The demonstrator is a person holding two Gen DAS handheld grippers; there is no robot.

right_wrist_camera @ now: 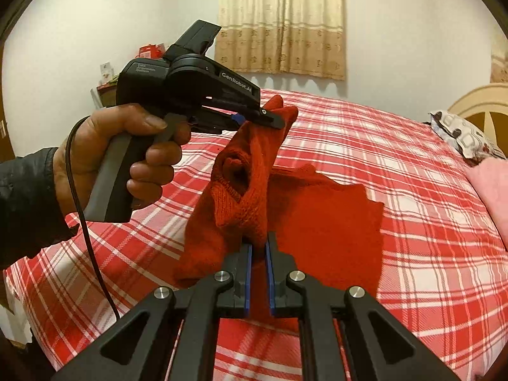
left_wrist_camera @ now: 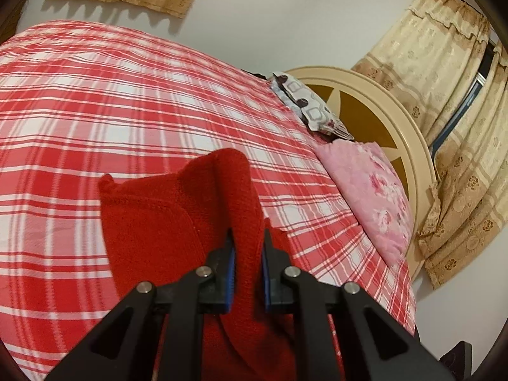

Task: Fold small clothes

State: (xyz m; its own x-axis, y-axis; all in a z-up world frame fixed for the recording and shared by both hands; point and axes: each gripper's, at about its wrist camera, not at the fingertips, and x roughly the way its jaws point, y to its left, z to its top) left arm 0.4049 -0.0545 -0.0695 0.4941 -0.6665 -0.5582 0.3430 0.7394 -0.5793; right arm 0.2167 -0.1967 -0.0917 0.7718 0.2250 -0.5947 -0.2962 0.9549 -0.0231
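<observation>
I am lifting the red knit garment (right_wrist_camera: 317,219) off the plaid bedspread (right_wrist_camera: 428,222), part of it trailing on the bed (no neat fold is showing yet, so most folding is waiting). My left gripper (right_wrist_camera: 257,117) is pinching one bunched edge, my right gripper (right_wrist_camera: 258,247) is clamping another.

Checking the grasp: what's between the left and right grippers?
Right wrist view: only the red knit garment, spanning from left gripper to right gripper, both shut on it.
</observation>
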